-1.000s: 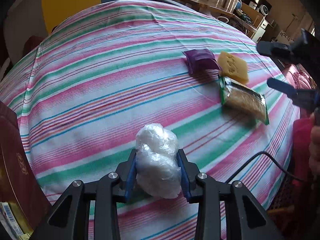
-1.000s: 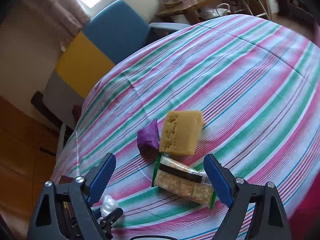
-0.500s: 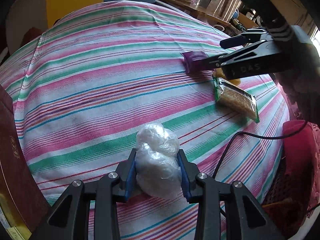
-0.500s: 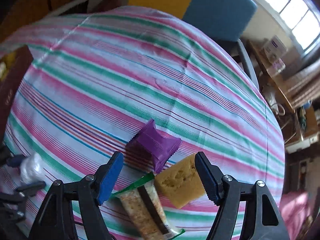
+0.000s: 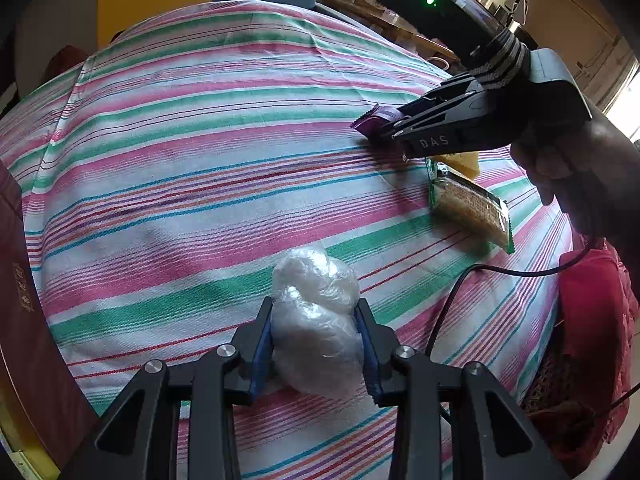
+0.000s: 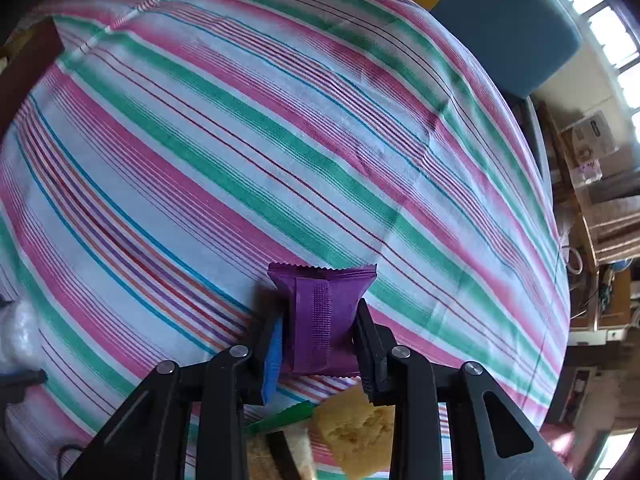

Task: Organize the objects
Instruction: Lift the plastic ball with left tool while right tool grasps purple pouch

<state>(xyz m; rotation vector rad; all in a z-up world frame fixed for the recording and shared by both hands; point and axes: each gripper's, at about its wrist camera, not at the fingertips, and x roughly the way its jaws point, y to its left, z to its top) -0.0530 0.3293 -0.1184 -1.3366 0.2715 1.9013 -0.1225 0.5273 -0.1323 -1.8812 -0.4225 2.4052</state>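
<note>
Left wrist view: left gripper (image 5: 316, 344) fingers are closed on a crumpled clear plastic bundle (image 5: 316, 320), kept low over the striped worktop (image 5: 180, 168). Right gripper (image 6: 320, 344) fingers are clamped on a purple foil sachet (image 6: 322, 312) across its sides, likely for lifting. A yellow sponge (image 6: 356, 436) and green-edged cracker pack (image 5: 470, 206) lie just beside.
</note>
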